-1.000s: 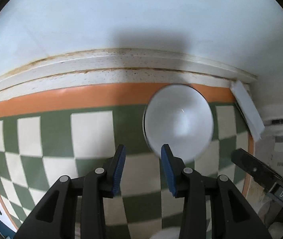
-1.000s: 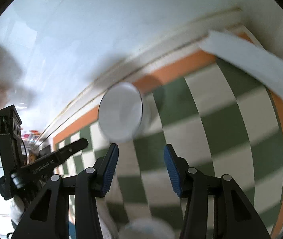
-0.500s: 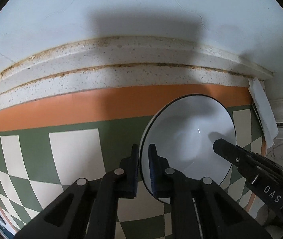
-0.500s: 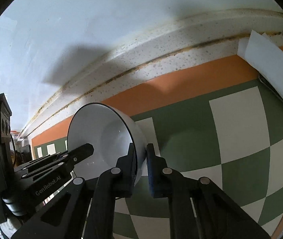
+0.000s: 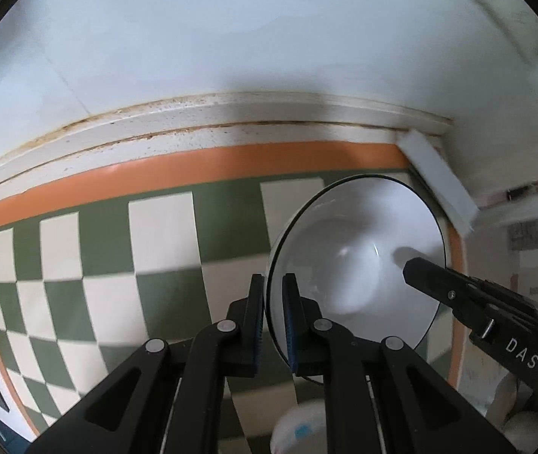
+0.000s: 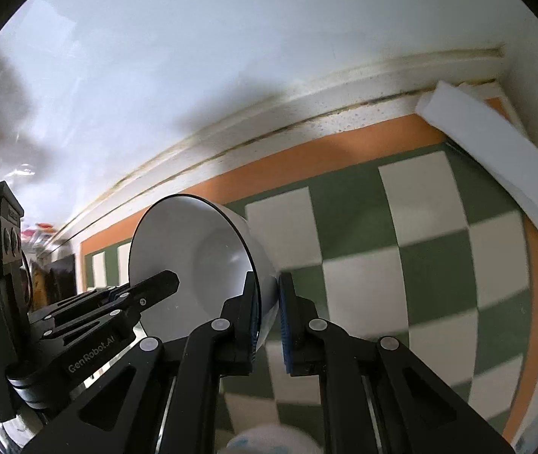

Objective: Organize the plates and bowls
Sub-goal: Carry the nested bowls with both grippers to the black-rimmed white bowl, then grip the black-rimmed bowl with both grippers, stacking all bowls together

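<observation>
step: carrying white ceramic bowl with thin dark rim | left claw clamped on one side of its rim, right claw clamped on the opposite side | bowl is tilted, apparently clear of the green-and-cream checked, orange-bordered worktop, near its back right corner | next: level it, move both claws together, likely to a stacking spot.
</observation>
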Demonstrator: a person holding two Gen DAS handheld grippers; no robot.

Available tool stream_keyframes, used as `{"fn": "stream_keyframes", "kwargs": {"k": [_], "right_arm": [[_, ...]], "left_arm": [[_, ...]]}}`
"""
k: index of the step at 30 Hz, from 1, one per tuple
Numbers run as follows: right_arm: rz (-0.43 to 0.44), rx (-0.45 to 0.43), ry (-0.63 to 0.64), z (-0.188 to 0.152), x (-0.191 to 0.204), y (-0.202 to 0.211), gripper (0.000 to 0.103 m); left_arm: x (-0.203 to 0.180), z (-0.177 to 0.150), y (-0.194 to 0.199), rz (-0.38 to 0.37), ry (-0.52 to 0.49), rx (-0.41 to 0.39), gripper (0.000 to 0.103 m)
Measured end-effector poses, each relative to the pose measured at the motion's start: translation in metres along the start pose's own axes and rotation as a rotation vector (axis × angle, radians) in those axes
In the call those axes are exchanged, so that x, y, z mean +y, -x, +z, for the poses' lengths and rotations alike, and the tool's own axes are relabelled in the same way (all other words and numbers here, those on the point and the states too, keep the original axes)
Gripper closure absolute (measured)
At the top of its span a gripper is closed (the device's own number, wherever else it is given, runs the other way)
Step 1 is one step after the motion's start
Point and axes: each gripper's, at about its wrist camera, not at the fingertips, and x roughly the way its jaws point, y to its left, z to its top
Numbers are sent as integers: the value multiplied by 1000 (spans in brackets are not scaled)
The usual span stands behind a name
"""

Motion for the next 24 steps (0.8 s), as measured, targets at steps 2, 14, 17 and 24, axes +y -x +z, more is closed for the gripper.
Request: {"fn": "stream_keyframes", "kwargs": {"k": [2,14,17,24], "right_arm": [[7,-20,0,-17,6,19,91],[12,-79,-40,-140,5,92,91],[15,-77,-61,-164,0,93,91],[5,-41,-99,-205,-19,80,91]], "left_arm": [[-3,-15,16,-4,-22,-12,95],[-32,-111,48,-32,-101,-13,95],[-35,-131,45,-33,-114,2,95],[-38,-158,21,-25,-130,54,95]]}}
